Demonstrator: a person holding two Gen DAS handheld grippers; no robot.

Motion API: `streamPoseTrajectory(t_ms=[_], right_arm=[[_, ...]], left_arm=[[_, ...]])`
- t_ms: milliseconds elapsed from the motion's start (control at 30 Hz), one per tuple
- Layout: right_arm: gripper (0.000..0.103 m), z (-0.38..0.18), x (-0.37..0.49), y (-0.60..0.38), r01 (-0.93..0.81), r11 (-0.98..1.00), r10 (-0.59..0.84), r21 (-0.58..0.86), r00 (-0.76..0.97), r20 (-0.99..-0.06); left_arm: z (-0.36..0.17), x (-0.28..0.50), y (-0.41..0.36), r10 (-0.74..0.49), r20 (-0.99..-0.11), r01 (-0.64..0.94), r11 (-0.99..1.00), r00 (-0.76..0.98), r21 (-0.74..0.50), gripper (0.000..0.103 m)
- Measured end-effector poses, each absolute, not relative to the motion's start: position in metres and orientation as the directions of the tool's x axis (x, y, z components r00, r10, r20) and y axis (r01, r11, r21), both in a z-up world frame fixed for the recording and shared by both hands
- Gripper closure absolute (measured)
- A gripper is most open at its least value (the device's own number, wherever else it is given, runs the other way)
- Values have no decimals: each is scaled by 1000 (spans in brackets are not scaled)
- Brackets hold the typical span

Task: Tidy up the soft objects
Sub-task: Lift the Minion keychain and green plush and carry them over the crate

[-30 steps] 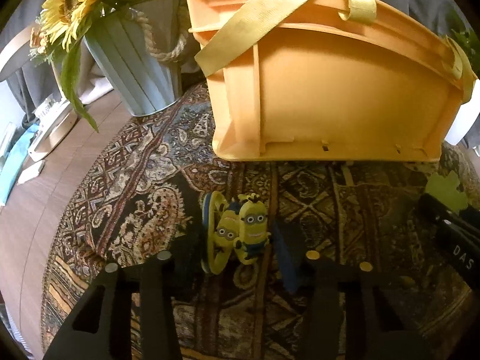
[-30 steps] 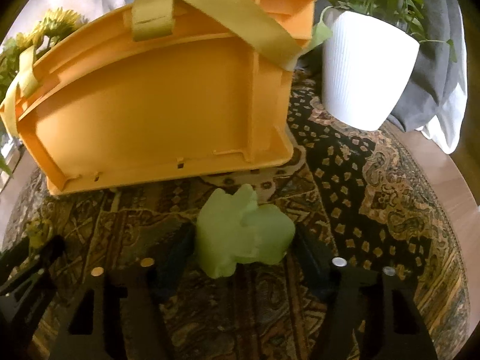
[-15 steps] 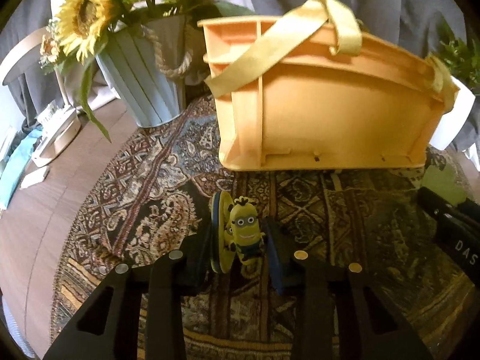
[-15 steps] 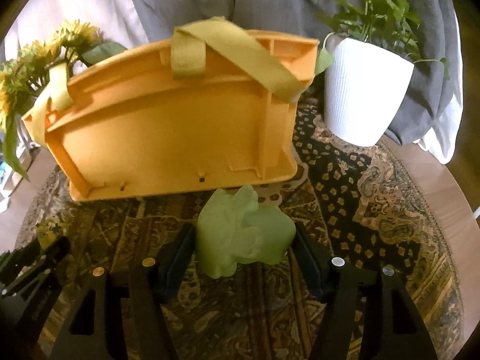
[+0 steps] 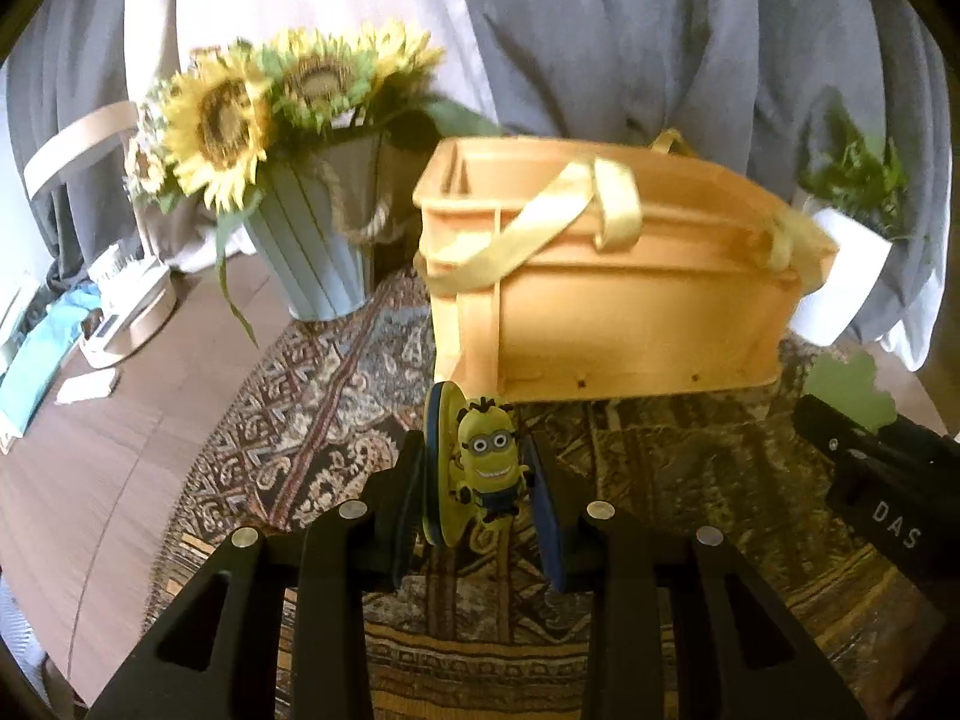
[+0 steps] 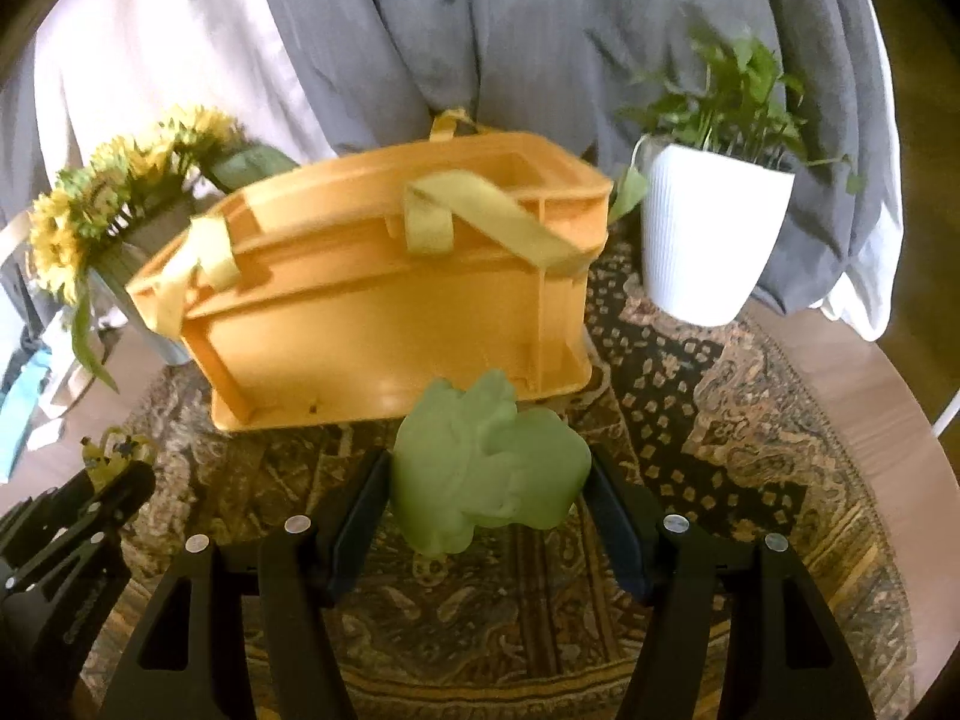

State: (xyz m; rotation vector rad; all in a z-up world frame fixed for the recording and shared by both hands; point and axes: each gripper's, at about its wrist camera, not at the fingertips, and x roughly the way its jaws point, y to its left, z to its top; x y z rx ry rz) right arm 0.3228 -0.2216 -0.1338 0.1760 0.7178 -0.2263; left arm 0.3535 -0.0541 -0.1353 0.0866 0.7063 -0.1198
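Note:
My left gripper (image 5: 477, 492) is shut on a yellow minion toy (image 5: 480, 468) and holds it above the patterned rug (image 5: 312, 420), in front of the orange bin (image 5: 600, 312) with yellow straps. My right gripper (image 6: 489, 486) is shut on a pale green soft toy (image 6: 489, 474), also raised in front of the orange bin (image 6: 384, 312). Each gripper shows at the edge of the other's view: the right one (image 5: 876, 480) with the green toy (image 5: 846, 390), the left one (image 6: 90, 510) with the minion (image 6: 114, 453).
A blue-grey pot of sunflowers (image 5: 312, 240) stands left of the bin. A white ribbed pot with a green plant (image 6: 708, 240) stands right of it. Grey and white cloth (image 6: 480, 30) hangs behind. Wooden floor (image 5: 90, 450) with small items lies left of the rug.
Both grippers have risen and drawn back from the bin with their toys. The left jaws closed tighter on the minion toy. The bin now looks lower and farther.

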Motion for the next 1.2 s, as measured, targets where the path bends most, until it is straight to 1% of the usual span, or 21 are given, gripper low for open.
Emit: streamPoseTrajectory(t_ms=[567, 867, 1200], right_arm=[[37, -73, 293, -220, 257, 960, -150, 112, 807, -571], [37, -43, 289, -221, 253, 960, -159, 119, 846, -509], [37, -19, 296, -222, 244, 962, -164, 126, 879, -449]], left_arm=[[-70, 323, -59, -152, -526, 181, 984, 837, 4, 70], [-40, 319, -63, -180, -457, 203, 979, 871, 0, 70], [-18, 325, -67, -197, -400, 213, 977, 895, -7, 70]])
